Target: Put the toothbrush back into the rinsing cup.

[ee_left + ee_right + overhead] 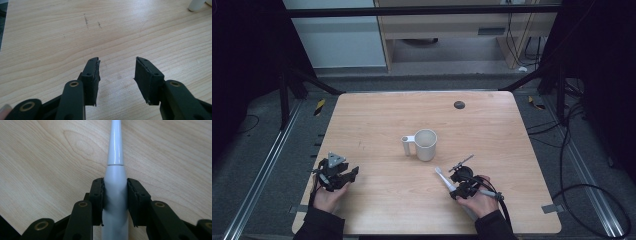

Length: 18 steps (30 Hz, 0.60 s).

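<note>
So the right claw [115, 185] is clamped on a white electric toothbrush [115, 195], with both black pads squeezing the fat grey-white handle from either side. In the right gripper view the handle runs straight up between the jaws, then steps down at a seam into the slimmer glossy neck that points away over the wood. From the high view the right claw [458, 186] sits near the front right part of the counter [377, 120], and the toothbrush [445, 179] sticks out of it up and to the left, head end aimed roughly toward the middle of the counter. Can't tell whether the brush is resting on the wood or held just off it.

The left claw [117, 67] is released, jaws spread apart with nothing between them, just bare woodgrain with a couple of small dark scuffs further out. In the high view the left claw [343, 176] is at the front left of the counter, with the grey three-cornered plate on top and the person's hand behind it.

Further out, a white mug [424, 144] stands upright near the centre of the counter, handle turned to the left, well apart from the left claw and a bit beyond the toothbrush tip. There's a small dark round disc [459, 104] near the far edge.
</note>
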Tool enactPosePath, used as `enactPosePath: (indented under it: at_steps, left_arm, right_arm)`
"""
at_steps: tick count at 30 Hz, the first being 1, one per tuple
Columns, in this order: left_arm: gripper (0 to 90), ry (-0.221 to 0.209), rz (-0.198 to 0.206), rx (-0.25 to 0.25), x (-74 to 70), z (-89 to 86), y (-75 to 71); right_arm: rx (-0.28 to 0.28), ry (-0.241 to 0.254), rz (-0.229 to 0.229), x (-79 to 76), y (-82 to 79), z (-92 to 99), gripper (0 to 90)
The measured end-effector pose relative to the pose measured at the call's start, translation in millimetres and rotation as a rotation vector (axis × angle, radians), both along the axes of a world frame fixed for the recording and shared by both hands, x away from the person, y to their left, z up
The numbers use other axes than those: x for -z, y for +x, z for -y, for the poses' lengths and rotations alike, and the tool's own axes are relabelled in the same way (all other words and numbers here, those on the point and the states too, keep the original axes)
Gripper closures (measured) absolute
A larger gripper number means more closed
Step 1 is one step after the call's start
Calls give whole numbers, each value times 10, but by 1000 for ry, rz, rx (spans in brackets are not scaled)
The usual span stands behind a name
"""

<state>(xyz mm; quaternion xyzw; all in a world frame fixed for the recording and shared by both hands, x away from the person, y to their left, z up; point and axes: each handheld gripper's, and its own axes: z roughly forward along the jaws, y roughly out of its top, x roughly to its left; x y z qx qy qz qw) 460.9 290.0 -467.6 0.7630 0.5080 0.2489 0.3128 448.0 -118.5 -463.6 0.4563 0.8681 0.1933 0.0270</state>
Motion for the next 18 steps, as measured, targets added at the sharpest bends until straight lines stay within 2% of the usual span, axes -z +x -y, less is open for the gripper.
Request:
enactPosePath:
  at_steps: [4,10,18]
  left_arm:
    - [535,1,-2,1,2,0,3]
    - [537,1,-3,3,4,6,3]
    - [539,0,-3,4,3,6,3]
  right_arm:
    - [21,61,43,-112,-13,90,675]
    - [51,122,104,-274,-41,190,676]
    - [74,178,172,-394,-78,254,677]
